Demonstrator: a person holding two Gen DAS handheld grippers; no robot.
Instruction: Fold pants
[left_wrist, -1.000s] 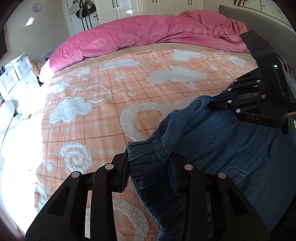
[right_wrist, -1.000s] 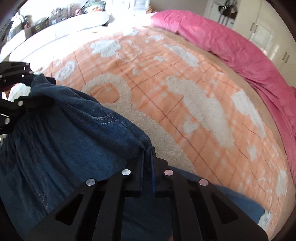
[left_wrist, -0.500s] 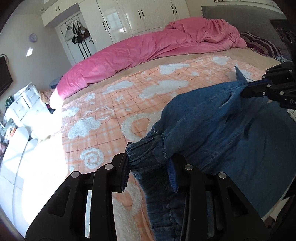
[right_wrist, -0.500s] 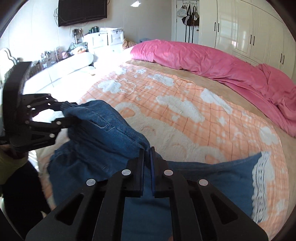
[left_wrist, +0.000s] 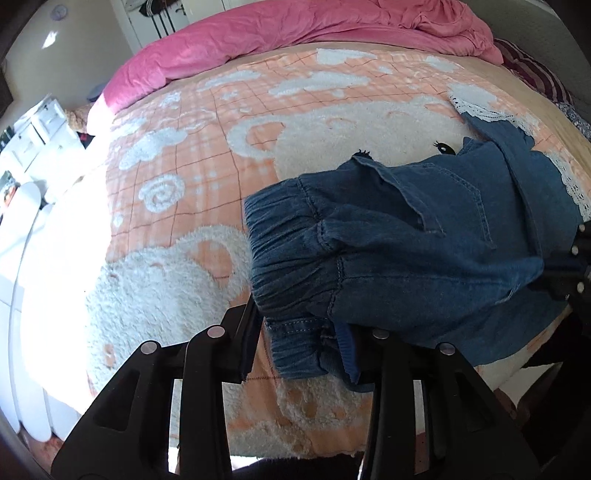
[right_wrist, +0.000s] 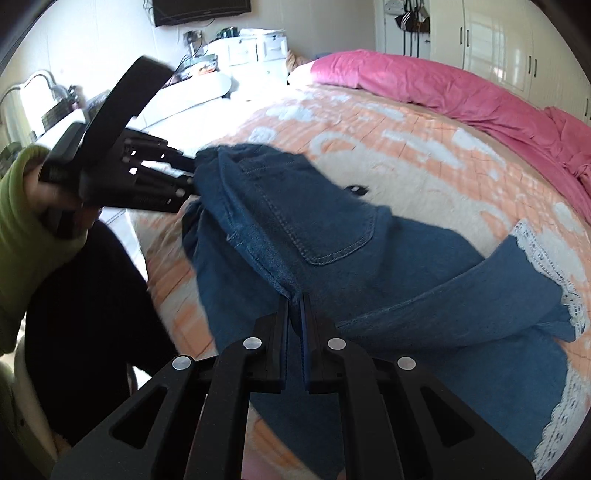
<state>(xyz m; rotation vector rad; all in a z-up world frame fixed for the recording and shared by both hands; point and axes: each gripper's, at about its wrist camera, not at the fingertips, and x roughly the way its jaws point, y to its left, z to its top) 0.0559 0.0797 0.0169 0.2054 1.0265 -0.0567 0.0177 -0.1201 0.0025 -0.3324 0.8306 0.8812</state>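
- Both grippers are carrying the pants (left_wrist: 424, 254) across the bed (left_wrist: 192, 122), and the legs are now lying down flat.
- Right gripper (right_wrist: 294, 314) is pinching denim tight.
- Left gripper (left_wrist: 299, 343) is opening around the waistband (left_wrist: 288, 240), so letting go looks near.

Two wrist fisheyes looking steeply down their own fingers at close range: both share the denim pants (left_wrist: 424, 258) at frame centre, on the peach blanket (right_wrist: 424, 125), seen from opposite sides.
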